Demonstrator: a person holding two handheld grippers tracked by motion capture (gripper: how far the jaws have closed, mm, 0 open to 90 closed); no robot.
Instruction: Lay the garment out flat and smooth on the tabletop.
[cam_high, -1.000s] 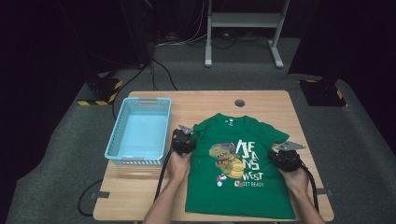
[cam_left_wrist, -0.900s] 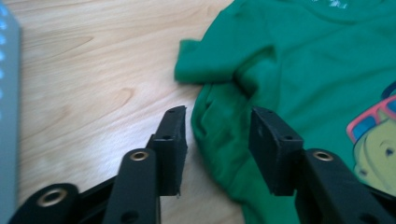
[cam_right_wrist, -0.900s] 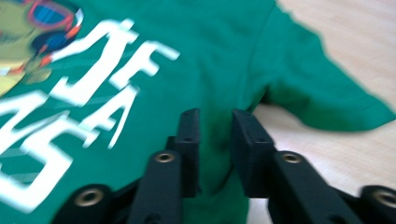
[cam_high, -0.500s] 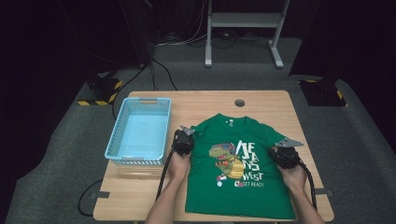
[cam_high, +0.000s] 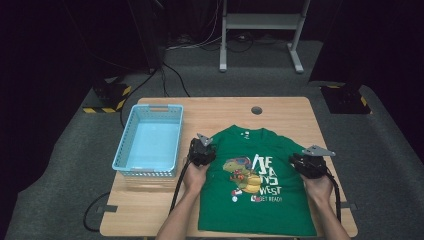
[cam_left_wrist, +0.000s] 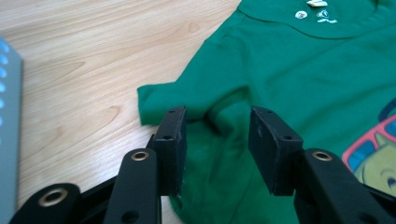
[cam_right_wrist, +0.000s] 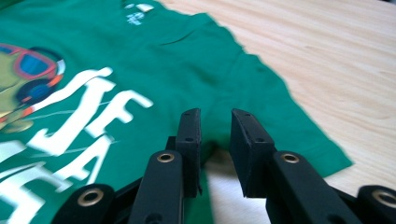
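Lying flat toward the table's (cam_high: 150, 220) near edge, the green T-shirt (cam_high: 255, 200) has a gripper at each armpit. Left gripper (cam_left_wrist: 217, 135): jaws apart, straddling a raised fold. Right gripper (cam_right_wrist: 215, 140): jaws narrowly parted over the hem.

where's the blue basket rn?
In the high view the blue basket sits on the table's left side, just left of the left gripper and the green T-shirt.
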